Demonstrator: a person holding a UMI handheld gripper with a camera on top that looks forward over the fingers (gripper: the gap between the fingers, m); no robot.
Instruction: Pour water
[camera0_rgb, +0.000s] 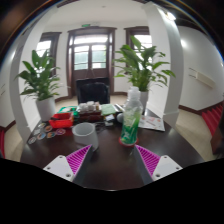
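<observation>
Currently, a clear plastic bottle (131, 120) with a green label stands upright on the dark tabletop (110, 160), just ahead of the right finger. A grey cup (86, 134) stands just beside it, ahead of the gap between the fingers. The gripper (111, 160) has its jaws spread wide, holding nothing; the magenta pads (79, 157) face inward. Beyond the cup lie red containers (62, 119) and small items too blurred to identify. Two potted plants (40, 78) flank a door (90, 62) at the rear.

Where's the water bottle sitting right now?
In the gripper view, the bottle stands upright on the dark table, beyond the open gripper, toward its right finger, with the grey cup on its left.
</observation>
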